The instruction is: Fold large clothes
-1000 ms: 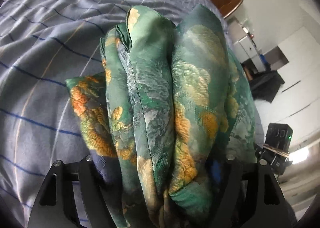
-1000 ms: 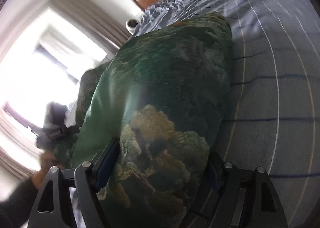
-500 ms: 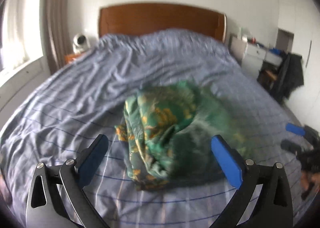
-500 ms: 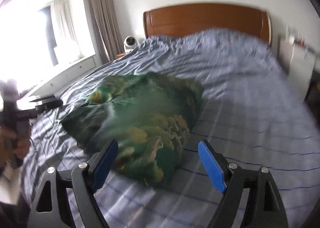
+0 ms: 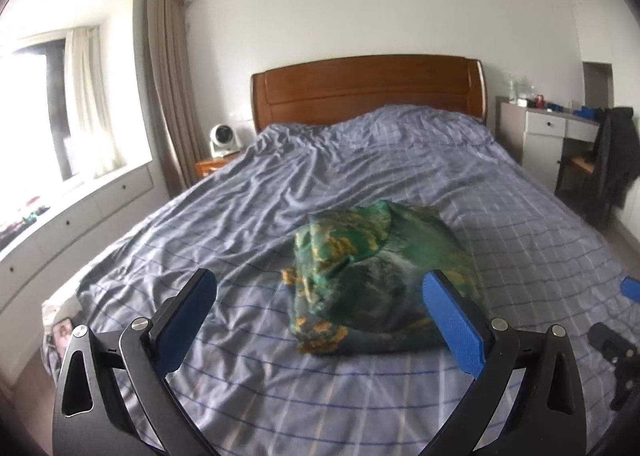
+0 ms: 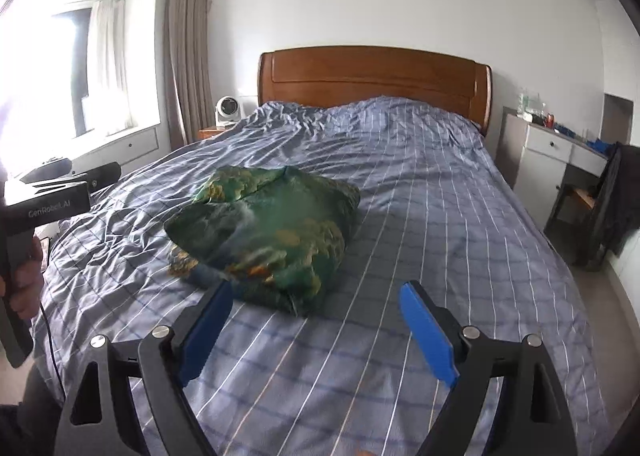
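Note:
A green garment with orange and gold print (image 5: 376, 280) lies folded in a thick bundle on the bed; it also shows in the right wrist view (image 6: 268, 232). My left gripper (image 5: 320, 300) is open and empty, held back from the bundle's near side. My right gripper (image 6: 316, 308) is open and empty, just short of the bundle's near edge. The left gripper's body (image 6: 48, 199) shows at the left of the right wrist view, held in a hand. Part of the right gripper (image 5: 616, 348) shows at the right edge of the left wrist view.
The bed has a blue-grey striped cover (image 5: 360, 159) and a brown wooden headboard (image 5: 368, 87). A small fan (image 5: 222, 139) stands on a bedside table at the left. A white desk (image 5: 548, 135) and a chair with dark clothes (image 5: 612, 163) stand at the right.
Both grippers have let go of the garment, opened and pulled back and up from it. The folded bundle now lies on the bed on its own.

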Demonstrator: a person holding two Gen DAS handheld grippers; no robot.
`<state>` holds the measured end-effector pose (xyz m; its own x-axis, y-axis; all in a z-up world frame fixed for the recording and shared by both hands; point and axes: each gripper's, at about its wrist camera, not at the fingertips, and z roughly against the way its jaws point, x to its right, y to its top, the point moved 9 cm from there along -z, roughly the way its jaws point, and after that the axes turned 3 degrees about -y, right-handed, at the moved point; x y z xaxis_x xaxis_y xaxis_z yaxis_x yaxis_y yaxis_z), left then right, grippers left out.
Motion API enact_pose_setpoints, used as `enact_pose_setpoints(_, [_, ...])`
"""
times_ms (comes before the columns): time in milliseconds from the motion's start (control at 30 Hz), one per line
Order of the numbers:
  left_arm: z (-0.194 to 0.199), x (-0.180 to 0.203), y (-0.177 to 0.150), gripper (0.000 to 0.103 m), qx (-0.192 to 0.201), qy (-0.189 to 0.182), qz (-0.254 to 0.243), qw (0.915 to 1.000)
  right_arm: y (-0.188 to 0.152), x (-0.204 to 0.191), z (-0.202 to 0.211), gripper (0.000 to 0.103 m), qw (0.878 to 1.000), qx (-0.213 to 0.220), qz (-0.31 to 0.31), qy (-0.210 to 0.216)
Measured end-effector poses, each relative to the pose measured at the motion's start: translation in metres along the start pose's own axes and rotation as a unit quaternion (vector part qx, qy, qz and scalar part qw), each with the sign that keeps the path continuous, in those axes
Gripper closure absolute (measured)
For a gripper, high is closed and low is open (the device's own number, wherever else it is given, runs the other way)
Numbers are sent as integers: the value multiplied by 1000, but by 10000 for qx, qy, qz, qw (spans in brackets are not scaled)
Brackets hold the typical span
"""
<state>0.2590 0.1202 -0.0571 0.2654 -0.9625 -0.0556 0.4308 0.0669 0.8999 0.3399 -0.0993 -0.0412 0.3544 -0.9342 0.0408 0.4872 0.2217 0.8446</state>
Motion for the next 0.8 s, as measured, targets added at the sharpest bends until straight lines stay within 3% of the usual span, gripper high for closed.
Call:
enact_pose_setpoints(233, [16, 17, -14, 0, -270, -345, 194, 9989, -9, 0, 29, 15, 9992, -177, 25, -369])
enact_pose_setpoints(367, [19, 21, -27, 0, -464, -226, 53, 9987, -15, -5, 34, 15, 9982, -323, 27, -497])
enact_pose_setpoints(800, [22, 26, -58, 0, -792, -418, 66, 9960, -37, -30, 31, 15, 9968, -618, 53, -497])
